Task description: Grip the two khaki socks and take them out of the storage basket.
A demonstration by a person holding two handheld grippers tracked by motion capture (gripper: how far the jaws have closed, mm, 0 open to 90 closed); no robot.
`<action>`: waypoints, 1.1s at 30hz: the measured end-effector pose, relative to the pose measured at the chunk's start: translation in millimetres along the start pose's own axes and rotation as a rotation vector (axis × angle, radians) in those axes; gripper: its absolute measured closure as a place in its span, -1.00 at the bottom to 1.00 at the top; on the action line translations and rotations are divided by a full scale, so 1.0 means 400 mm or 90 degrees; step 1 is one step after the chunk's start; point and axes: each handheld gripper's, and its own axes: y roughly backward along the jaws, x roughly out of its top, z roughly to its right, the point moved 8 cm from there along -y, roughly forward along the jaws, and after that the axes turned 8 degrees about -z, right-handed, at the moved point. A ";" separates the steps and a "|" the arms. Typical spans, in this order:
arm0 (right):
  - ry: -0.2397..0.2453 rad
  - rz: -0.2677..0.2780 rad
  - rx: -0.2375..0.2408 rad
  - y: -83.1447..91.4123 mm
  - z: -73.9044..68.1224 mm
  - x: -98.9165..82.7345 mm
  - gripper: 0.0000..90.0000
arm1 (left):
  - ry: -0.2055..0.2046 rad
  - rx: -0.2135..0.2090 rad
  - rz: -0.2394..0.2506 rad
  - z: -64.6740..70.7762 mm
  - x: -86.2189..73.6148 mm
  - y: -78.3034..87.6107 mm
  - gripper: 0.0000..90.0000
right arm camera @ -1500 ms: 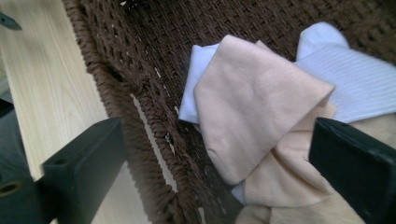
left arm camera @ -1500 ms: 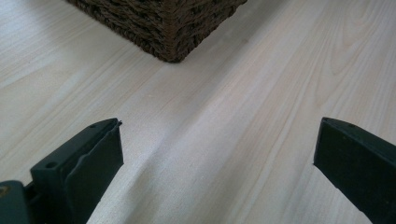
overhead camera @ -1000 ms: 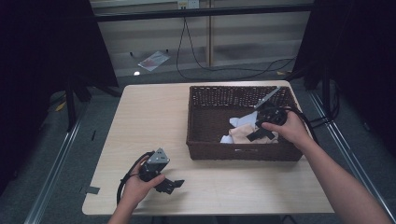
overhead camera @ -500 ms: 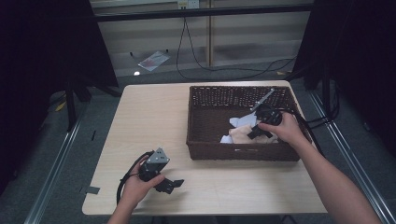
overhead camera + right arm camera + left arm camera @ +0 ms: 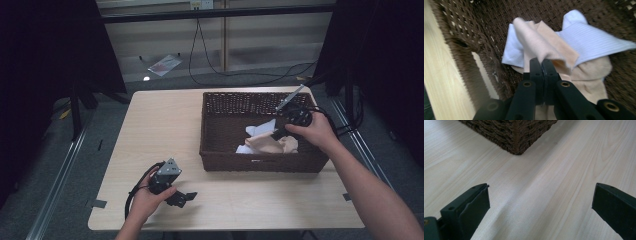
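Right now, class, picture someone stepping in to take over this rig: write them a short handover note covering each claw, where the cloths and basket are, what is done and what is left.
Right claw: jaws shut on a fold of the beige cloth, inside the wicker basket.
Left claw: jaws wide open with nothing between them, low over the table near the basket's front left corner.
Things: the beige cloth and the white cloth lie bunched together in the basket, on its right side.
Done: the beige cloth is gripped.
Left: probably lifting it out of the basket; the white cloth is ungripped and partly overlaps the beige one, so it may drag along.
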 end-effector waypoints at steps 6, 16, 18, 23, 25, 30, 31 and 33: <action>0.010 -0.003 0.002 0.063 -0.012 0.005 0.99 | 0.003 -0.003 0.006 0.001 0.002 0.000 -0.97; 0.016 0.022 -0.003 0.148 -0.021 0.028 0.99 | 0.002 -0.004 0.007 0.001 0.002 -0.001 -0.97; 0.022 0.026 -0.004 0.174 -0.025 0.034 0.99 | 0.002 -0.003 0.005 0.001 0.002 0.001 -0.97; 0.031 0.021 -0.009 0.204 -0.032 0.036 0.99 | 0.002 -0.004 0.005 0.002 0.002 0.000 -0.97; 0.039 0.022 -0.008 0.225 -0.040 0.039 0.99 | 0.004 -0.003 0.007 0.002 0.003 0.000 -0.97; 0.046 0.036 -0.001 0.254 -0.051 0.043 0.99 | 0.005 -0.003 0.008 0.002 0.003 0.000 -0.97; 0.046 0.036 -0.001 0.261 -0.053 0.043 0.99 | 0.005 -0.003 0.008 0.002 0.003 0.000 -0.97; 0.053 0.036 0.002 0.273 -0.060 0.042 0.99 | 0.005 -0.004 0.008 0.003 0.003 -0.001 -0.97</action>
